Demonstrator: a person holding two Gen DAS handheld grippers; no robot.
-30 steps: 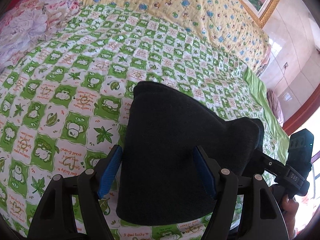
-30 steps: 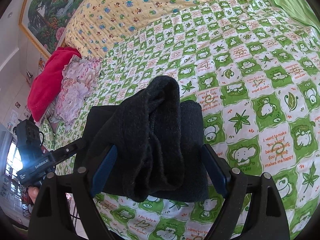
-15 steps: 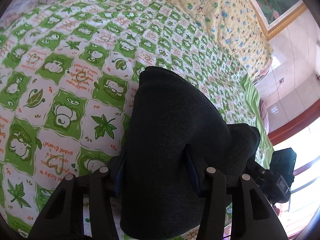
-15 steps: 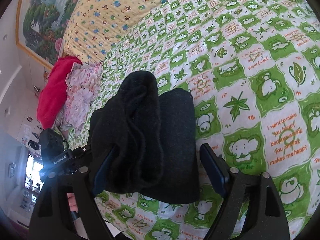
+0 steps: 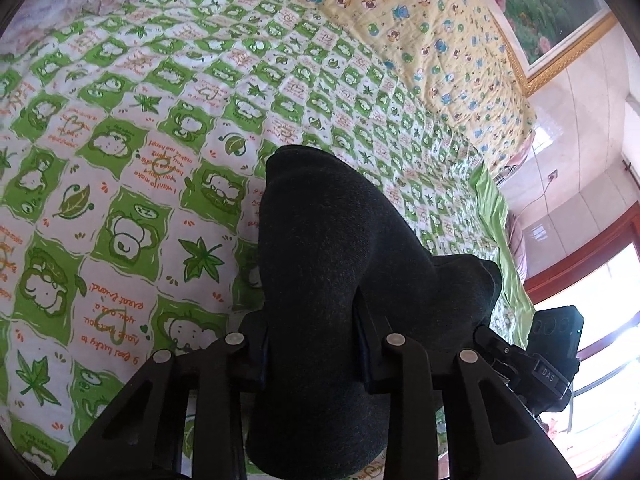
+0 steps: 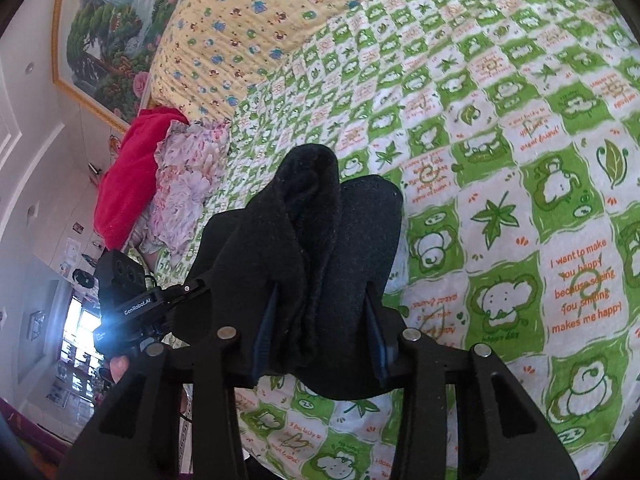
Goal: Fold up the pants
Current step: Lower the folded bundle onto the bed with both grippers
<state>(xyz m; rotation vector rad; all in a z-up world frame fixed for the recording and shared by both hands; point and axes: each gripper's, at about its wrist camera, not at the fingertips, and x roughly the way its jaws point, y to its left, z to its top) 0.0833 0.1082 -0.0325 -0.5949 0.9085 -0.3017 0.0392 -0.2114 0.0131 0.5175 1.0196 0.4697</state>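
The pants (image 5: 328, 264) are a dark, thick, folded bundle on the green-and-white checked bedspread (image 5: 132, 200). My left gripper (image 5: 312, 340) is shut on one end of the bundle, its jaws pressed into the cloth. In the right wrist view the same pants (image 6: 316, 240) show bunched folds, and my right gripper (image 6: 320, 332) is shut on the other end. Each view shows the opposite gripper's camera at the bundle's far side. The bundle seems lifted slightly off the bedspread.
A yellow cartoon-print quilt (image 5: 420, 12) lies at the head of the bed. A red cloth (image 6: 128, 176) and a floral pillow (image 6: 188, 184) sit at the bed's left edge. A framed painting (image 6: 108, 28) hangs on the wall. A bright window (image 5: 600, 320) is past the bed's right edge.
Both grippers have closed from wide open onto the ends of the pants bundle. The cloth is now pinched narrower and bunched up between the jaws.
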